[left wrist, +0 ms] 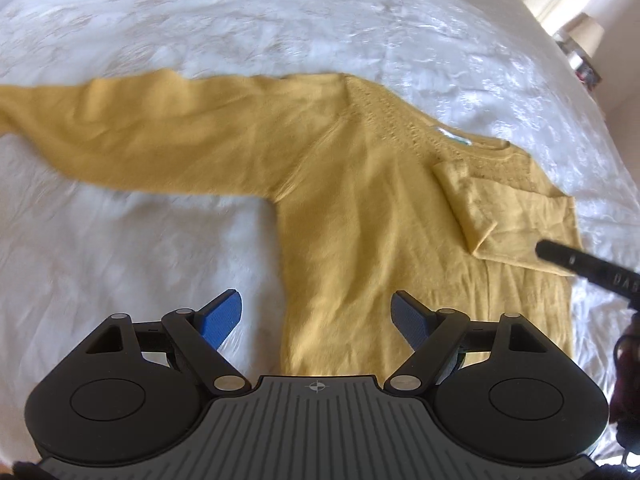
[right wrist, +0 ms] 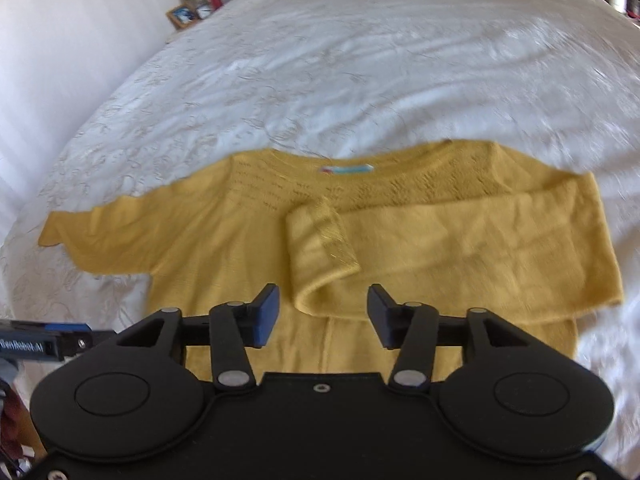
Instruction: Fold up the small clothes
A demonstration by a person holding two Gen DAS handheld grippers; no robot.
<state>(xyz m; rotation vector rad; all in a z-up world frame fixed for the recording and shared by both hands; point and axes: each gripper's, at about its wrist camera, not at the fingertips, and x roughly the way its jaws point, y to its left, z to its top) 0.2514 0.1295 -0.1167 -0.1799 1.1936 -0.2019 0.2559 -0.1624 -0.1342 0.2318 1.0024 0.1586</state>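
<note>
A yellow knitted sweater (right wrist: 248, 248) lies flat on a bed covered with a white bedspread (right wrist: 360, 60). One sleeve (right wrist: 460, 252) is folded across the sweater's chest, its cuff near the middle; the other sleeve (left wrist: 132, 136) stretches straight out from the sweater onto the bedspread. The left tongs (left wrist: 316, 316) hover above the sweater's hem, jaws apart and empty. The right tongs (right wrist: 323, 312) hover just before the folded cuff, also apart, holding nothing.

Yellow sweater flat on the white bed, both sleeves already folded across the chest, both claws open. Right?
Not quite: only the right sleeve is folded across the yellow sweater; the left sleeve lies stretched out on the white bed, per the left wrist view. Left claw and right claw are open.
</note>
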